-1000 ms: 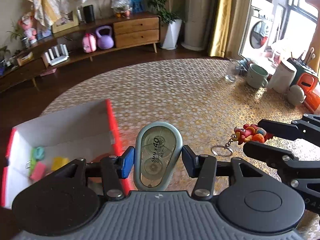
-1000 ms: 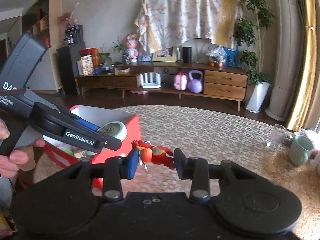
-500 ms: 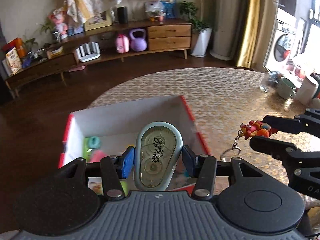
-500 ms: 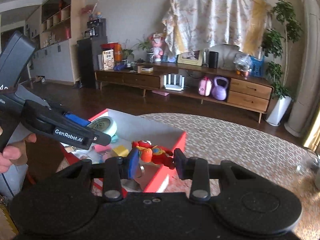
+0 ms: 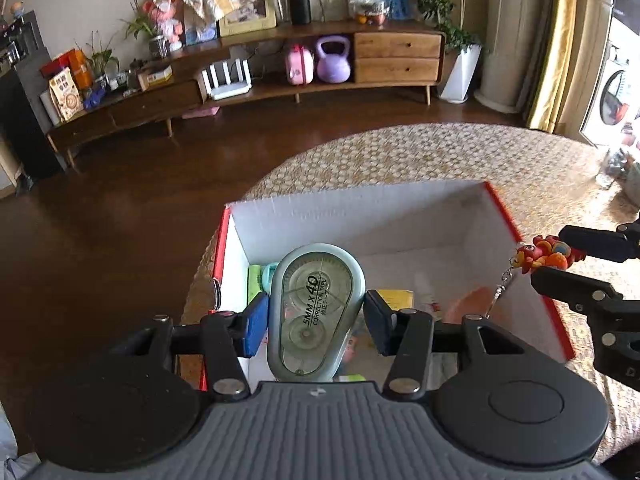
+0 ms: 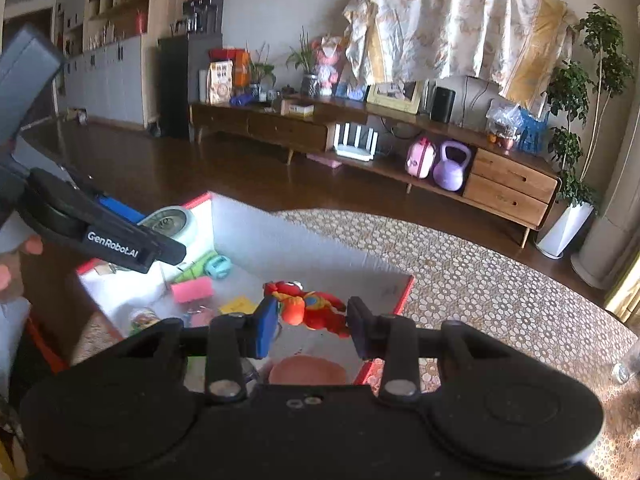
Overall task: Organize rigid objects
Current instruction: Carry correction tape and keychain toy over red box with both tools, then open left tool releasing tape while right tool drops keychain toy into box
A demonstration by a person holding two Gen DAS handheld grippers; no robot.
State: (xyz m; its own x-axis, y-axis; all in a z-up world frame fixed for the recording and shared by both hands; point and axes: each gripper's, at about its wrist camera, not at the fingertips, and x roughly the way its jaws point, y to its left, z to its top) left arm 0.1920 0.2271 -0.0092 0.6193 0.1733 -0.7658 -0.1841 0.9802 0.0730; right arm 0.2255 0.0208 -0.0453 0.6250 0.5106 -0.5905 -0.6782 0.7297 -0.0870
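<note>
Patterned cloth covers the round table (image 5: 400,152) where a red-edged white box (image 5: 400,216) sits, holding small items too blurred to name. Over it, the left gripper (image 5: 316,320) clamps an upright correction tape (image 5: 316,312) printed "5MM x 40 CORRECTION TAPE"; its arm reads "GenRobot.AI" from the right wrist. The right gripper (image 6: 312,324) pinches a red figure keychain (image 6: 308,308) above the box, its ring hidden behind the jaw
</note>
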